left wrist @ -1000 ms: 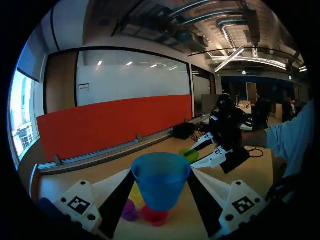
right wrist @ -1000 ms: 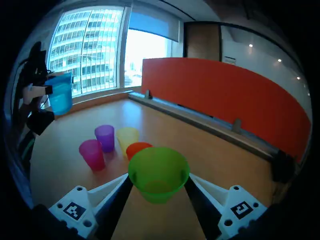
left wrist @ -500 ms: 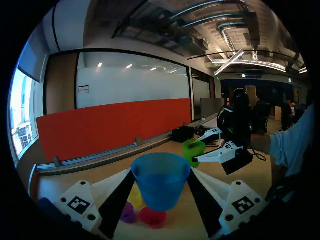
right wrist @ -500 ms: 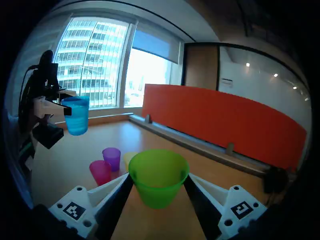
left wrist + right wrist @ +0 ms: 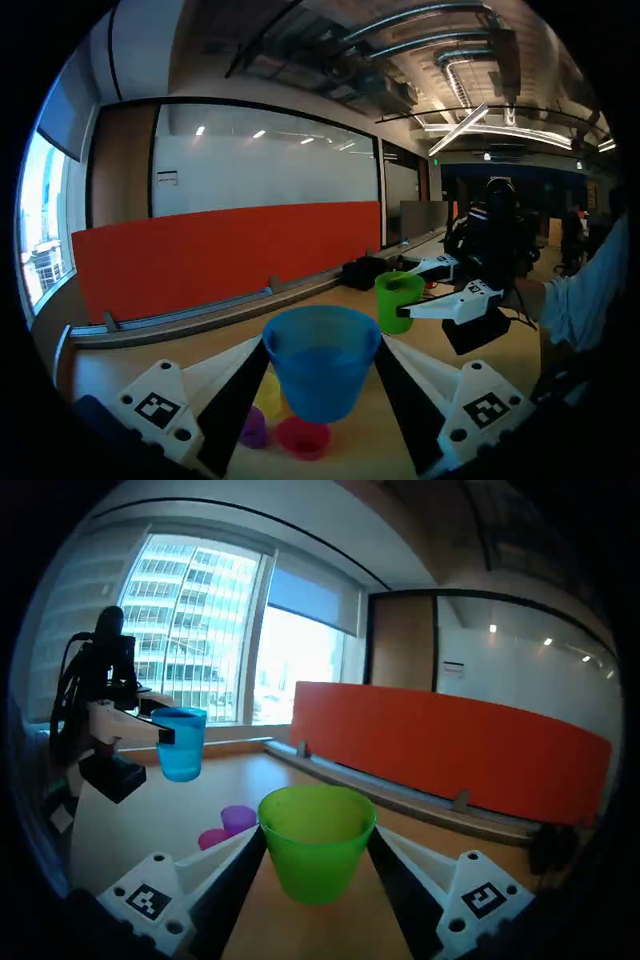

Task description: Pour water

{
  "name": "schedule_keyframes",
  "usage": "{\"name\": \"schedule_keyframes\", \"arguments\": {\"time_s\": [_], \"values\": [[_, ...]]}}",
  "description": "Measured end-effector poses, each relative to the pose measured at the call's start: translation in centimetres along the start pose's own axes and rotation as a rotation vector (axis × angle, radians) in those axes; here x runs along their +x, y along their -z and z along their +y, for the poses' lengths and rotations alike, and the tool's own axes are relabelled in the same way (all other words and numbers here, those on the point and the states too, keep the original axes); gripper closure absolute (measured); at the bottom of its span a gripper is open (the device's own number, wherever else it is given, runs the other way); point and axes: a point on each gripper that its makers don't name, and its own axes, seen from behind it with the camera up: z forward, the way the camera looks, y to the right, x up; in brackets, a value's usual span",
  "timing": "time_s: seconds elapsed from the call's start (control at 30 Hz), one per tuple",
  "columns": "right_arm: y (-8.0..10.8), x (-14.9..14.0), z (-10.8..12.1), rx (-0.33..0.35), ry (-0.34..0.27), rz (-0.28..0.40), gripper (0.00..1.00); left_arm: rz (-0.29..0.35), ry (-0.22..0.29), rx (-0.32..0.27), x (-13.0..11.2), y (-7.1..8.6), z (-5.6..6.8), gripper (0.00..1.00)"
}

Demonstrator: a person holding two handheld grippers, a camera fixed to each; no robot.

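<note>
A blue cup (image 5: 322,372) with water in it is held upright above the table, my left gripper (image 5: 322,382) shut on its sides. In the right gripper view the same blue cup (image 5: 179,742) hangs at the left, held by the left gripper (image 5: 164,736). My right gripper (image 5: 317,864) is shut on a green cup (image 5: 317,850), upright and lifted off the table. In the left gripper view the green cup (image 5: 398,302) shows at the right, in the right gripper (image 5: 404,304), with a light-blue sleeve (image 5: 588,292) behind it.
Below on the wooden table (image 5: 376,444) stand a pink cup (image 5: 303,438), a purple cup (image 5: 255,426) and a yellow cup (image 5: 270,394); the purple cup (image 5: 238,818) and pink cup (image 5: 212,837) also show under the green one. An orange partition (image 5: 224,252) runs behind the table.
Both cups have risen. The green cup went from low over the table to upright beside the blue cup's level; the small cups have sunk lower in both views.
</note>
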Motion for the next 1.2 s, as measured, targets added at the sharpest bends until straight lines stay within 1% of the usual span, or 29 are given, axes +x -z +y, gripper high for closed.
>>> {"name": "schedule_keyframes", "arguments": {"time_s": [0.4, 0.7, 0.8, 0.9, 1.07, 1.2], "values": [[0.3, 2.0, -0.8, 0.011, -0.014, 0.048, 0.09, 0.019, 0.000, -0.013, 0.9, -0.3, 0.5, 0.13], [0.6, 2.0, -1.9, 0.044, -0.027, 0.058, 0.10, 0.038, -0.030, -0.012, 2.1, -0.6, 0.7, 0.13], [0.7, 1.8, -2.6, 0.061, -0.026, 0.058, 0.10, 0.044, -0.045, -0.010, 2.5, -0.6, 0.7, 0.13], [0.7, 1.5, -3.6, 0.084, -0.019, 0.054, 0.10, 0.053, -0.073, -0.002, 3.0, -0.5, 0.5, 0.13], [0.5, 1.1, -5.5, 0.119, -0.005, 0.053, 0.10, 0.068, -0.126, 0.017, 4.2, -0.3, 0.4, 0.13], [0.3, 1.0, -6.8, 0.148, -0.001, 0.057, 0.10, 0.077, -0.170, 0.026, 5.1, -0.1, 0.5, 0.13]]}}
